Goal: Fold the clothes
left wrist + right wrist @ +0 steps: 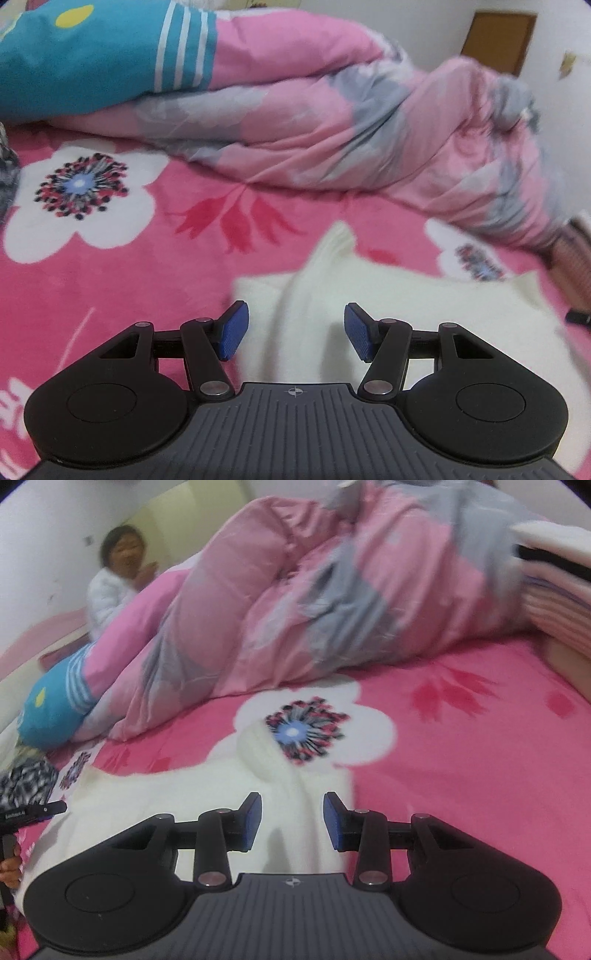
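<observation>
White sweater [388,295]: soft ribbed knit. Bed sheet [110,288]: fuzzy matt fleece. Quilt [332,122]: smooth cotton-like cloth. Left tongs [295,331]: matt black plastic, blue textured pads [232,332], shiny metal rivets.

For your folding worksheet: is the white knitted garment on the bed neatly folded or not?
Not neatly folded: the white knitted garment lies rumpled, one ribbed part sticking out across the pink flowered bedspread.

**Pinks, cream and blue across the bed**

A cream-white garment [388,314] is lying on a hot-pink bedsheet [110,295] printed with white flowers. At upper right a pale pink and grey quilt [332,122] is showing; at upper left, a teal pillow [74,55] with white stripes.
</observation>
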